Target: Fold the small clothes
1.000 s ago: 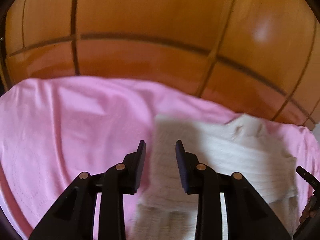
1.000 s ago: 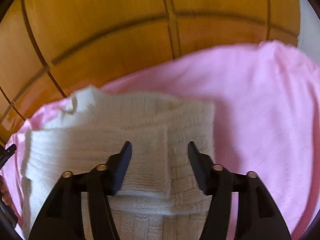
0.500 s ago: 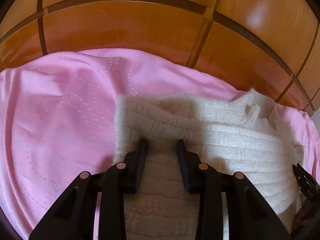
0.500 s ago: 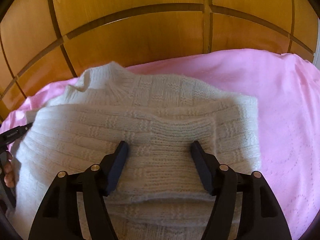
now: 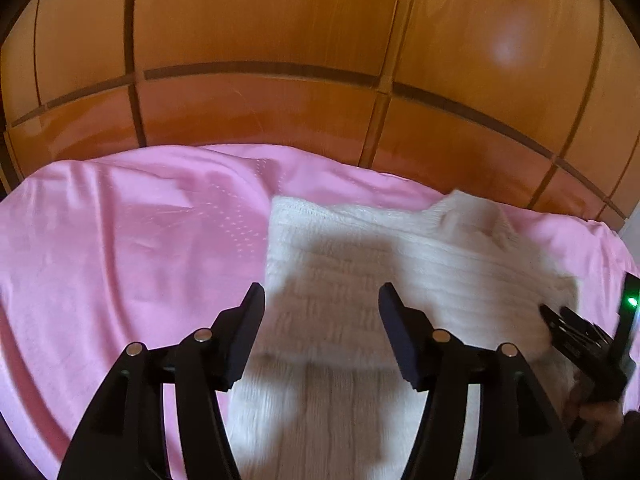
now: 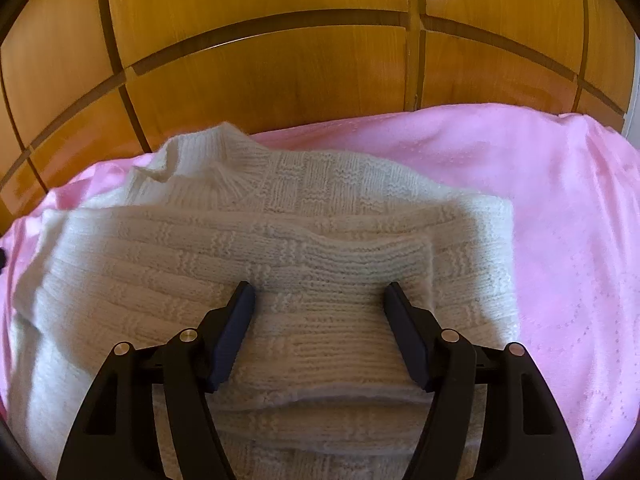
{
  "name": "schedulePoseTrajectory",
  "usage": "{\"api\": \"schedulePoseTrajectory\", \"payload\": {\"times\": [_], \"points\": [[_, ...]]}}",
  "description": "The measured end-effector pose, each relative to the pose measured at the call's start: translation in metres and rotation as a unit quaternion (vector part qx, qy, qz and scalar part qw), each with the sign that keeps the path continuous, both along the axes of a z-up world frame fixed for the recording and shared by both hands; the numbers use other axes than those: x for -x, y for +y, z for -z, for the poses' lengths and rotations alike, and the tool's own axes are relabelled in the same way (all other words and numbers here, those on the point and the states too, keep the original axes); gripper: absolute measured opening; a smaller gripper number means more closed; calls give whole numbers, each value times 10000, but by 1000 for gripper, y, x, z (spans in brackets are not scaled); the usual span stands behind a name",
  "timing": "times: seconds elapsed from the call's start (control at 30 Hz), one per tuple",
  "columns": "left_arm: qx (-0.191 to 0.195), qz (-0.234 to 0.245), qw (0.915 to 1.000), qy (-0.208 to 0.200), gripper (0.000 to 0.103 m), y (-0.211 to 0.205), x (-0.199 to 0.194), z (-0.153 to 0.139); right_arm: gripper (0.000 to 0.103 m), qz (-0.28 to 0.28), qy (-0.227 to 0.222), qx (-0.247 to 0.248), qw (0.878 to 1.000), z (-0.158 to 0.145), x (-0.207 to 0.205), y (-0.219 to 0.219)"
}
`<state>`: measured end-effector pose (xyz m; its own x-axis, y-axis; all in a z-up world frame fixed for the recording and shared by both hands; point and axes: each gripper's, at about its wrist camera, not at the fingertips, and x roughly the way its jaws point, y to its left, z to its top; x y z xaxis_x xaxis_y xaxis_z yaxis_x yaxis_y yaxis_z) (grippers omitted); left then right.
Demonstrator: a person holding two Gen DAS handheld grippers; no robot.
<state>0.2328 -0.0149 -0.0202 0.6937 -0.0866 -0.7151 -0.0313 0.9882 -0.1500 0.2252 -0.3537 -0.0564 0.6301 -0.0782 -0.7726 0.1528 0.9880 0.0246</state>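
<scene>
A small cream knit sweater [image 6: 304,232] lies on a pink sheet [image 6: 560,208], its sleeves folded across the body and its collar toward the far edge. It also shows in the left wrist view [image 5: 400,264]. My right gripper [image 6: 319,292] is open and empty just above the folded sleeve. My left gripper [image 5: 322,294] is open and empty above the sweater's left part. The other gripper [image 5: 580,336] shows at the right edge of the left wrist view.
The pink sheet [image 5: 120,248] spreads wide to the left of the sweater and to its right. An orange wooden panelled wall [image 5: 280,32] rises just behind the sheet's far edge [image 6: 320,64].
My left gripper has opened wide and drawn back a little from the sweater. My right gripper stays open over the folded sleeve. The sweater lies flatter.
</scene>
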Motion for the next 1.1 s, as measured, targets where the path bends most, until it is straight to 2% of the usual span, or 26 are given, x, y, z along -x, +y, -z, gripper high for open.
{"api": "schedulePoseTrajectory", "payload": {"times": [0.2,0.27,0.57,0.87,1.1], "points": [[-26,9,10000,-74,64,3,32,-17,85,232,131,378,9989,-10,3,6],[-32,-23,10000,-80,67,5,41,-19,85,309,131,324,9989,-16,10,7],[63,-63,10000,1,69,14,79,-18,87,212,128,-62,9997,-34,67,26],[126,-63,9998,150,69,20,112,-8,87,-52,592,-339,9977,-12,111,57],[115,-78,9996,263,69,24,129,2,90,-91,629,-336,9974,-8,128,66]]}}
